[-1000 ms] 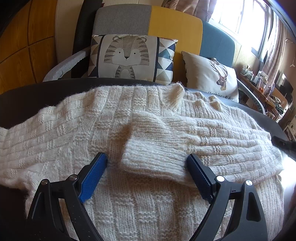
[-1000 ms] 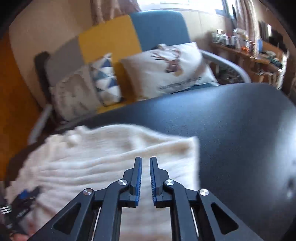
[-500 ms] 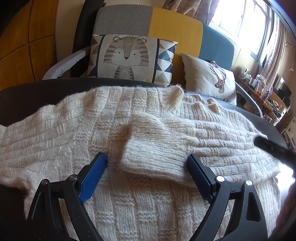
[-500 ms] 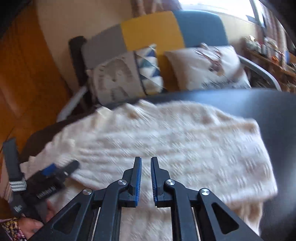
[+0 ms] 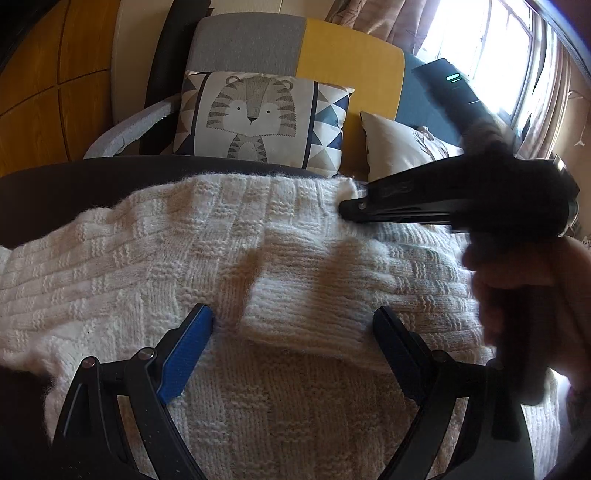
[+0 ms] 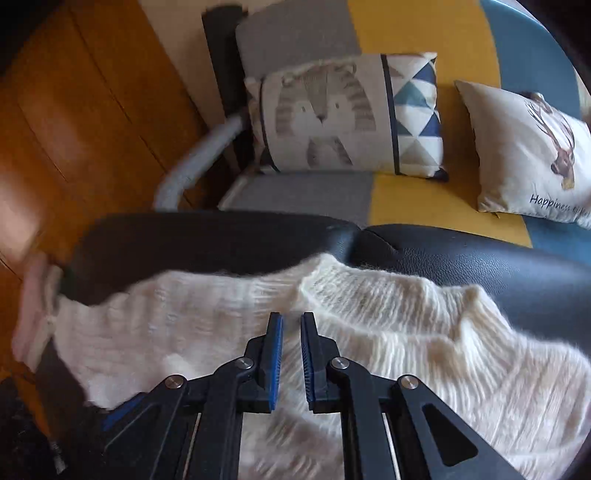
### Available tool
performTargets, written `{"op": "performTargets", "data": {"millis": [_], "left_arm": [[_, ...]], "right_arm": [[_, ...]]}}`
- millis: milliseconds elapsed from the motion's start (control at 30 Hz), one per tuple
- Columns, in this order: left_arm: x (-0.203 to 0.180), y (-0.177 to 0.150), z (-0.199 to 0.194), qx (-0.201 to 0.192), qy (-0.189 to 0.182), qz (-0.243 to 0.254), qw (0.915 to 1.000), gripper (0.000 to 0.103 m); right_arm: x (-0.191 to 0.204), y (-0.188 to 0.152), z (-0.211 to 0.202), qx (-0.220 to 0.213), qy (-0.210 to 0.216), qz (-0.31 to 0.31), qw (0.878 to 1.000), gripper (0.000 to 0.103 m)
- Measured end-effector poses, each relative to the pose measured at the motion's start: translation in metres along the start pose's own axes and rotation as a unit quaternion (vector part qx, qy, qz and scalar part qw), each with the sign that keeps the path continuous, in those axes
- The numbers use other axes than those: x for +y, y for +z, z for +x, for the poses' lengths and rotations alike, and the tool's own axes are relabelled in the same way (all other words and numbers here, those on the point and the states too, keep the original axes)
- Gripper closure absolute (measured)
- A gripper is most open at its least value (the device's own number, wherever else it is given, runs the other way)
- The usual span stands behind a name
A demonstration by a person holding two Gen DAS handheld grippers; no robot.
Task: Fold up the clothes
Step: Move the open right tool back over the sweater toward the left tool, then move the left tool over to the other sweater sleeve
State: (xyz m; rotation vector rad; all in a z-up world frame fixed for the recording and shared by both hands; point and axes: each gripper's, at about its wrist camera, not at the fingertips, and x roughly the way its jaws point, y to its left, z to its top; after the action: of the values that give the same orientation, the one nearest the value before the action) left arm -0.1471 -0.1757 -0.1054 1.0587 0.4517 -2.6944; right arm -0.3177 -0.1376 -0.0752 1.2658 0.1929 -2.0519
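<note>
One thick, soft sweater (image 5: 207, 258) fills mid-frame on the table (image 6: 480, 258); limp, best pinched at collar or cuff. Left gripper (image 5: 291, 332) gapes wide; right gripper (image 6: 291, 334) nearly closed, empty, near the collar.

left wrist: low, near sweater (image 5: 207, 258); right wrist: higher; both face sofa (image 6: 424, 29)
</note>
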Motion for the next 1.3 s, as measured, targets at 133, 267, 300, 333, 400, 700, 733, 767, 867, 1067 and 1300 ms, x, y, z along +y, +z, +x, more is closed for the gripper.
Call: {"op": "performTargets", "data": {"millis": [133,267,300,333,400,700,733,767,867,1067,1300], "left_arm": [[0.001,-0.002,0.0,-0.004,-0.003,-0.002,1.0,0.012],[0.003,-0.002,-0.001,-0.004,-0.005,-0.003,1.0,0.012],[0.003,-0.002,-0.001,-0.005,-0.006,-0.004,1.0,0.012],[0.003,-0.003,-0.001,-0.005,-0.006,-0.003,1.0,0.012],[0.003,-0.003,-0.001,-0.005,-0.005,-0.003,1.0,0.012],[0.002,-0.003,-0.001,-0.006,-0.005,-0.002,1.0,0.012],[0.002,-0.003,-0.001,-0.006,-0.005,-0.003,1.0,0.012],[0.002,-0.002,-0.001,-0.006,-0.006,-0.003,1.0,0.012],[0.003,-0.002,-0.001,-0.007,-0.005,-0.003,1.0,0.012],[0.002,-0.003,0.0,-0.007,-0.003,-0.001,1.0,0.012],[0.003,-0.004,-0.001,-0.009,-0.005,-0.002,0.9999,0.012]], "right_arm": [[-0.007,0.008,0.011,-0.016,-0.004,0.024,1.0,0.098],[-0.01,0.005,0.002,-0.032,0.005,0.027,0.999,0.097],[-0.016,0.003,-0.006,-0.042,0.019,0.04,0.998,0.097],[-0.025,0.0,-0.016,-0.056,0.027,0.054,0.997,0.097],[-0.044,-0.009,-0.04,-0.092,0.007,0.079,0.993,0.097],[-0.073,-0.024,-0.039,-0.062,-0.077,0.056,0.994,0.1],[-0.075,-0.024,-0.036,-0.061,-0.083,0.055,0.993,0.1],[-0.076,-0.024,-0.036,-0.062,-0.086,0.061,0.993,0.1],[-0.078,-0.024,-0.041,-0.063,-0.078,0.088,0.991,0.099],[-0.043,-0.021,-0.049,-0.099,0.033,0.048,0.993,0.094],[-0.007,-0.001,-0.002,-0.029,0.016,-0.001,0.999,0.097]]}}
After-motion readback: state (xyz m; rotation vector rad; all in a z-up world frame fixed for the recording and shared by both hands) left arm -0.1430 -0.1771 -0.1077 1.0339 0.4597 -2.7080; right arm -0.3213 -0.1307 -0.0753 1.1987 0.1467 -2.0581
